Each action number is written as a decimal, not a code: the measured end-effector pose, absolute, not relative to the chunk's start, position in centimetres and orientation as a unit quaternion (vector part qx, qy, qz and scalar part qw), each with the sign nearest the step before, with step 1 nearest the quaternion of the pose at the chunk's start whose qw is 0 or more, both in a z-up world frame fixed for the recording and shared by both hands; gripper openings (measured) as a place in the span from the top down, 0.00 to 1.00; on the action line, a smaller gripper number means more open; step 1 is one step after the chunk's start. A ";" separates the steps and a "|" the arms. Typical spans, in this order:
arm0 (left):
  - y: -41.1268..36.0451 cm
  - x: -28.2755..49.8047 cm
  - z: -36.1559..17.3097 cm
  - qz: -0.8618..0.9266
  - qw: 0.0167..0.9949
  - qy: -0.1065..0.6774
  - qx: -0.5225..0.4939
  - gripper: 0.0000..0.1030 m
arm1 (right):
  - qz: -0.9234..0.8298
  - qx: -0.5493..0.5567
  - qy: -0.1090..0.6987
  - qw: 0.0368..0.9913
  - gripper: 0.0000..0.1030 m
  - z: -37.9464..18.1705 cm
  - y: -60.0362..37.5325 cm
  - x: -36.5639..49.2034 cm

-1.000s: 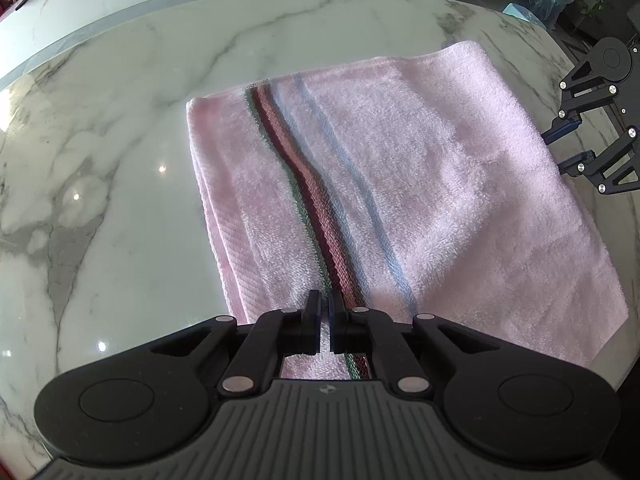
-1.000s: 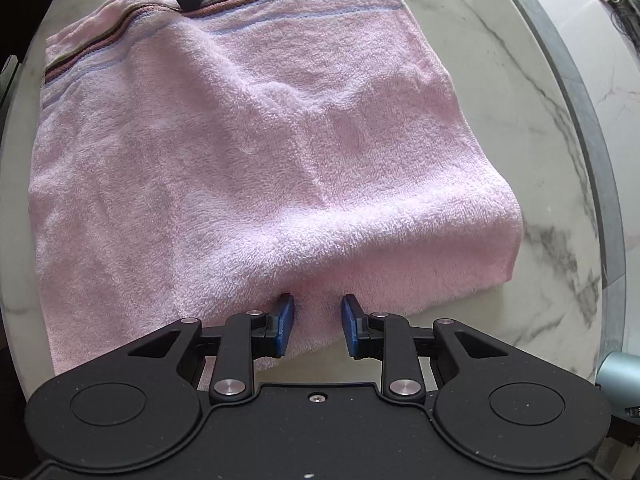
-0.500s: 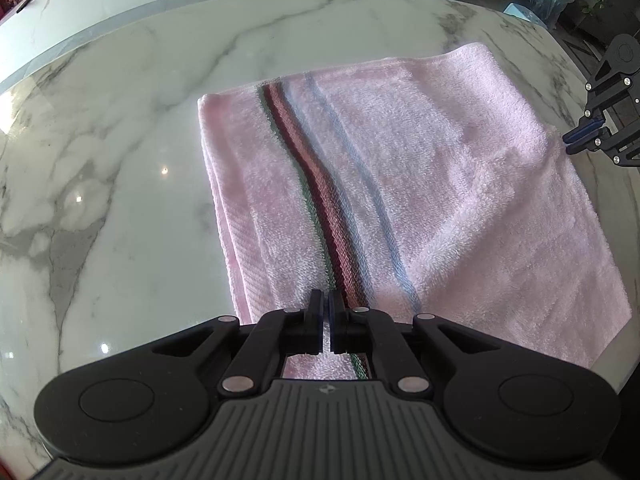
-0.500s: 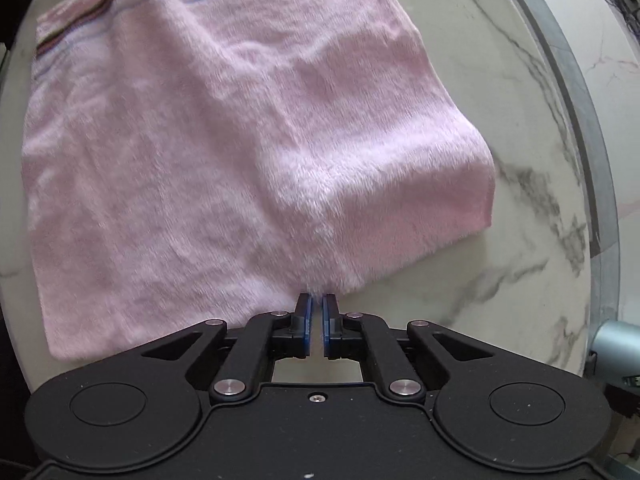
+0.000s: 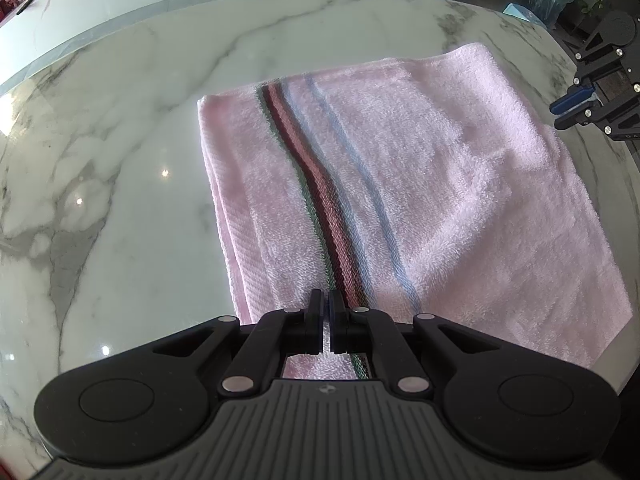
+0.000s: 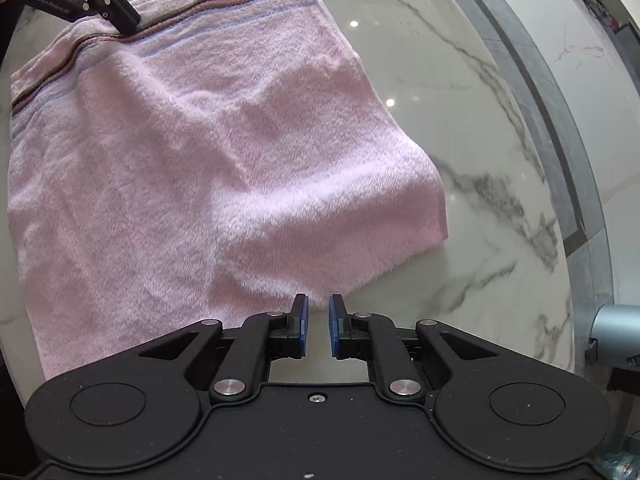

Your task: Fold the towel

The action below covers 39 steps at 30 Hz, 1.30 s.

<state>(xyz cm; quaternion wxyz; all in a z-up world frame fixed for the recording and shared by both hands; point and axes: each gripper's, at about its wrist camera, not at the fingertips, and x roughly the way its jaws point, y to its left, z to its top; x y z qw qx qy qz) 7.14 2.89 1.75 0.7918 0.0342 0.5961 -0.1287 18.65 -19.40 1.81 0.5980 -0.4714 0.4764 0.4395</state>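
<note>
Marble table, glossy, grey veins. Pink towel lies folded on it, mostly flat, with a striped band of dark red, green and pale blue running along near its left edge in the left wrist view.

Left gripper: jaws pressed together, only a sliver between the pads, tips down on the towel's near edge right at the striped band. Cloth shows under and behind the fingers; whether a layer is pinched between the pads cannot be told. In the right wrist view it sits at the top left corner, tips on the striped band.

Right gripper: jaws slightly apart, having just been opening, blue pads showing, nothing between them. It points down at the towel's plain edge, which lies just ahead of the tips, humped and wrinkled there. In the left wrist view it hangs at the far right, beside the towel's right edge.
</note>
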 end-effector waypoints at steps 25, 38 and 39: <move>3.4 7.9 2.5 -0.131 0.796 0.589 0.044 0.97 | 0.383 -0.460 0.519 0.609 0.90 -0.4 -22.5 20.0; 3.4 3.9 5.2 -0.158 0.807 0.560 0.098 0.74 | 0.448 -0.410 0.503 0.615 0.61 1.8 -24.0 8.4; 3.4 3.5 5.4 -0.161 0.807 0.559 0.103 0.73 | 0.453 -0.409 0.502 0.613 0.60 1.7 -23.9 7.3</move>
